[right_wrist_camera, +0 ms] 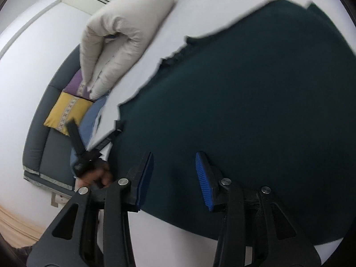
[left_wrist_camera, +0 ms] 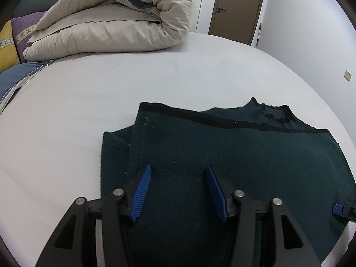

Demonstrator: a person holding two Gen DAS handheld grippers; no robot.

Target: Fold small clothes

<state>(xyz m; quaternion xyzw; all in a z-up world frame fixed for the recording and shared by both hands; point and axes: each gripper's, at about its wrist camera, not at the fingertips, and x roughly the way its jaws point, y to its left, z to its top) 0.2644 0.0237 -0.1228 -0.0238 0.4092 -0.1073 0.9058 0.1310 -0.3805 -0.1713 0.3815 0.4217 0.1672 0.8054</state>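
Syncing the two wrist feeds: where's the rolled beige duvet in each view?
Left wrist: duvet sits upper left, at the far side of the bed, beyond the dark green sweater.
Right wrist: duvet sits upper left of centre, tilted, left of the sweater.
Shared landmark: yellow cushion beside the duvet.

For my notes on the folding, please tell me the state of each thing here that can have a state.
Dark green knit garment: folded over, lying flat on the bed sheet.
Beige duvet: rolled up at the far end of the bed.
Brown door: closed.
Left gripper: open, fingers apart over the garment, gripping nothing.
Right gripper: open, fingers apart over the garment's edge, gripping nothing.
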